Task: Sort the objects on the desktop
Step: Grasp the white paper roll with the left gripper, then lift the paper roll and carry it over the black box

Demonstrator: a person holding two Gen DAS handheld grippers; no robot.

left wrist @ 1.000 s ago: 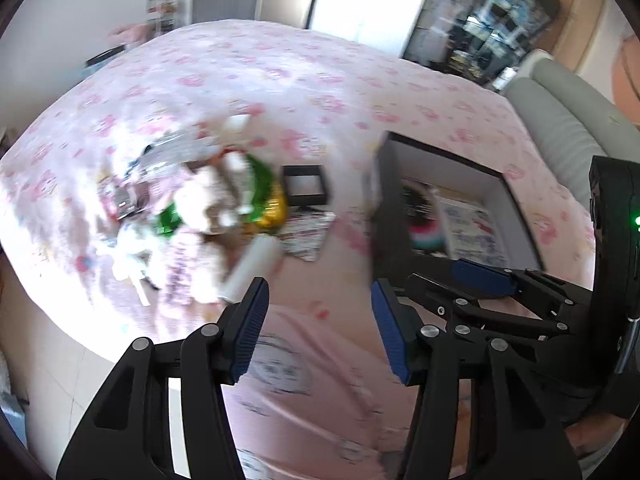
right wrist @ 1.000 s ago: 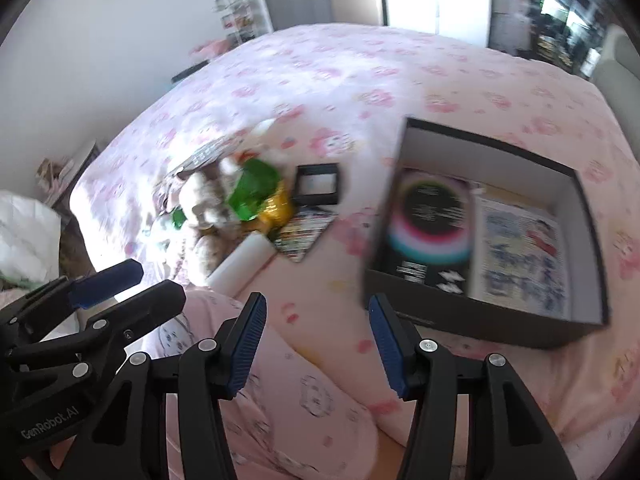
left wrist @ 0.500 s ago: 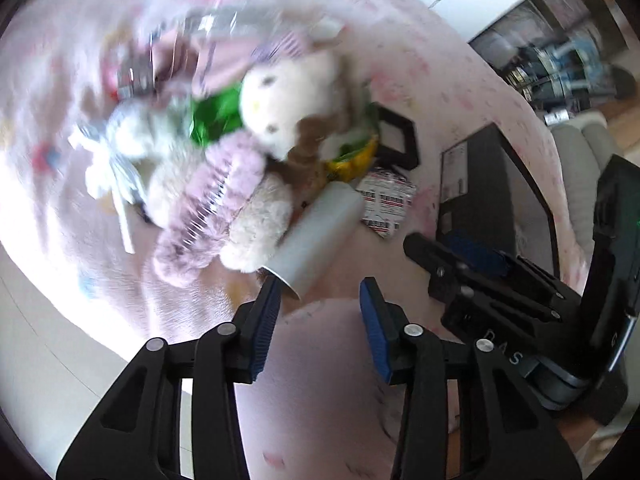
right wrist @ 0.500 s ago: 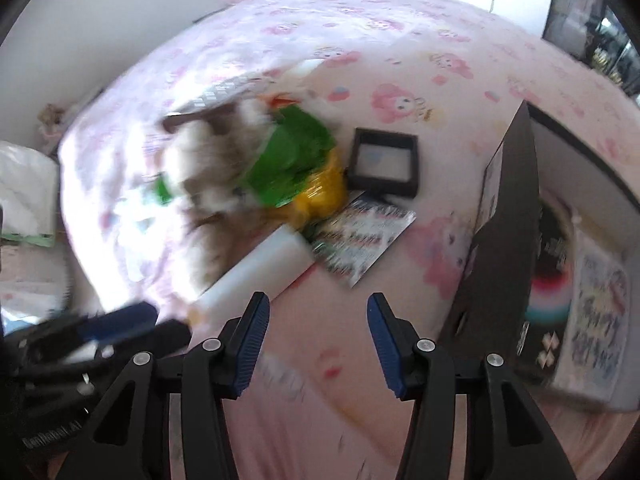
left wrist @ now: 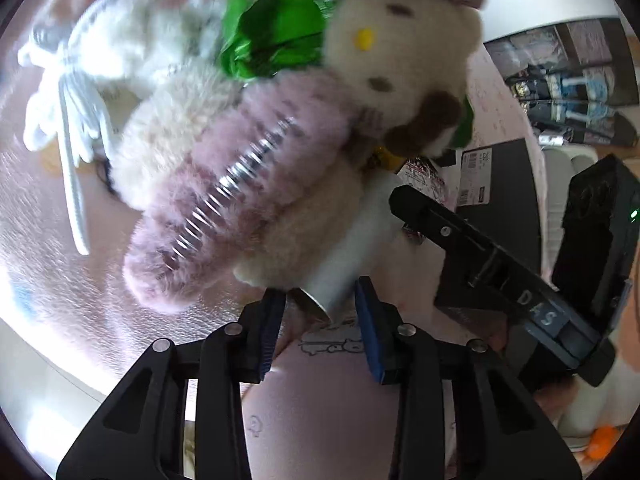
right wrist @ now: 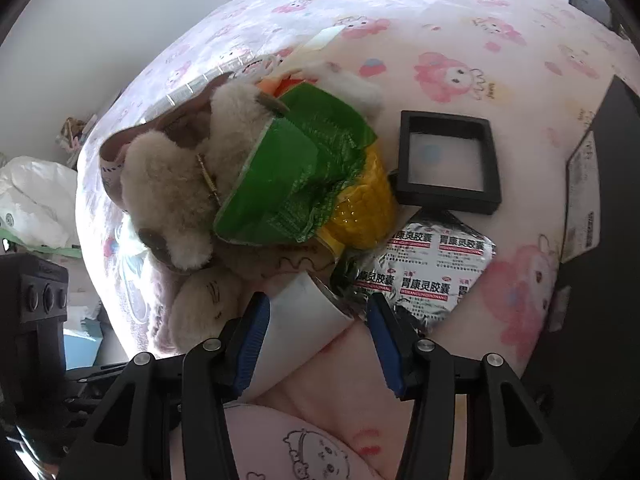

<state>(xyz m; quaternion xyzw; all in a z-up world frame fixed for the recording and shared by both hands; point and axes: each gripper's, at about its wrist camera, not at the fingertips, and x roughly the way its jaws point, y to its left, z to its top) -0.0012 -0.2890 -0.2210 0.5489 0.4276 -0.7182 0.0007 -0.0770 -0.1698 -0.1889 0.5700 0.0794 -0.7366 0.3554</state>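
Both grippers point at the white tube (right wrist: 304,312), which lies on the pink cloth (right wrist: 440,32) at the near edge of the toy pile.

The right gripper (right wrist: 316,340) is open wide. The tube's far end sits between its blue pads (right wrist: 250,340). The pads do not look like they squeeze it yet.

The left gripper (left wrist: 320,328) is open too, a bit less wide. The tube's (left wrist: 352,256) near end is right in front of its tips, just about between them.

A teddy (right wrist: 180,184) lies on the tube's left side and touches it. A green bag (right wrist: 296,176) and a yellow thing (right wrist: 364,208) sit just behind the tube. A silver pill pack (right wrist: 432,272) lies just to the right of the tube. A small black frame (right wrist: 448,164) sits behind the pill pack. The big black box (right wrist: 600,184) is far off to the right of the tube.

The step looks like picking up the tube. Next, one gripper needs to close on the tube and lift it clear of the teddy. Then it likely goes into the box.
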